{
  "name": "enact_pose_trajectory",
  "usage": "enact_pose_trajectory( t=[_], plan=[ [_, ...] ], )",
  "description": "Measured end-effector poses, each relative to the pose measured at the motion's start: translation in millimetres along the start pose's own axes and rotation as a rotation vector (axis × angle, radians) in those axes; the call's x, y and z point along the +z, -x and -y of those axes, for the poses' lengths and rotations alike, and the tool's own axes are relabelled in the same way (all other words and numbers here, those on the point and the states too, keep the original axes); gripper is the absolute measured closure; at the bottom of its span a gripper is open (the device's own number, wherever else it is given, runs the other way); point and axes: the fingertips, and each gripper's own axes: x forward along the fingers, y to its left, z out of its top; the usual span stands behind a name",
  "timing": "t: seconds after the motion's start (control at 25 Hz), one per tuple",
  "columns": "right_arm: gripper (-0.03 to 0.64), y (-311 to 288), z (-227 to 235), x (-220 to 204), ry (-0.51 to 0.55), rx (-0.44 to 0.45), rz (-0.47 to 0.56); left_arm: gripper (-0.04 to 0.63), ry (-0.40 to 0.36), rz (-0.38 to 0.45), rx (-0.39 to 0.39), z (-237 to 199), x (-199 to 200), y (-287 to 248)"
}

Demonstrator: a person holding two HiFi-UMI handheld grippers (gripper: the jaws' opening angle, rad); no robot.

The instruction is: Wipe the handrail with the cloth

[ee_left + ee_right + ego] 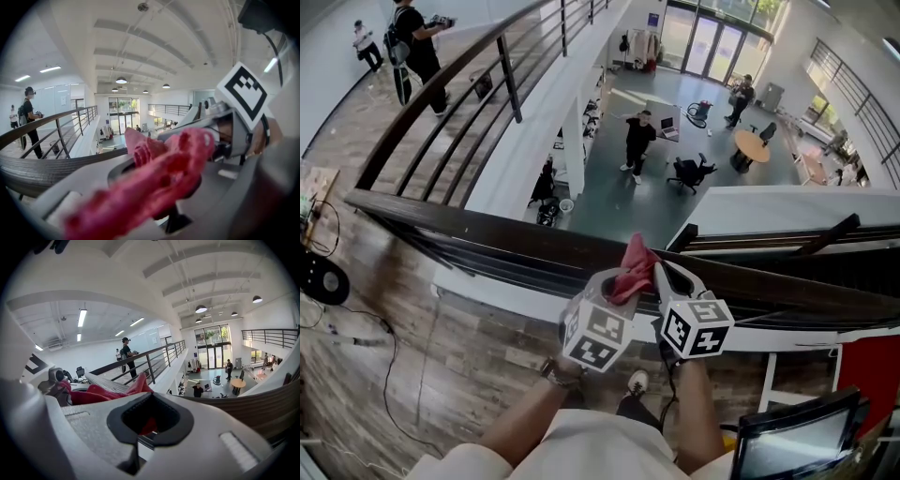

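Nearest the person, the left gripper (pixel 617 284) and right gripper (pixel 663 278) stand tip to tip just above the handrail (pixel 487 230), with the red cloth (pixel 633 262) bunched between them and poking up. In the left gripper view the jaws are clenched on the cloth (pixel 178 164). In the right gripper view the jaws meet along a seam with red showing in the pad opening, so that one looks to be pinching it too.

The cloth sits on the rail's top at its near edge, straight ahead of both tips. The rail's long axis runs across the person from left to right, so I'd judge the wipe must travel sideways along it.

To the left there is a long bare stretch up to the corner (pixel 358 194), where a second rail turns away. To the right the run is also open, with a monitor (pixel 792 441) low by the person's side. Beyond the rail the floor drops away to the hall below (pixel 675 141).
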Motion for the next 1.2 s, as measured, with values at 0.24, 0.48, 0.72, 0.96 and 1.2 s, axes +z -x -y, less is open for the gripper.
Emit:
enact_pose_trajectory(
  t=[0.24, 0.48, 0.72, 0.96, 1.2],
  plan=[
    [0.614, -12, -14, 4, 0.009, 0.015, -0.006, 0.523, 0.017, 0.001, 0.019, -16, -1, 8],
    [0.614, -30, -40, 0, 0.016, 0.034, -0.022, 0.523, 0.036, 0.003, 0.047, -41, -14, 24],
    [0.614, -35, -51, 4, 0.022, 0.047, -0.015, 0.523, 0.043, 0.001, 0.062, -50, -14, 32],
    [0.614, -35, -52, 7, 0.018, 0.043, -0.015, 0.523, 0.043, -0.002, 0.055, -51, -12, 33],
    [0.614, -37, -50, 11, 0.01, 0.032, -0.018, 0.523, 0.045, -0.009, 0.048, -53, -8, 32]
  ],
)
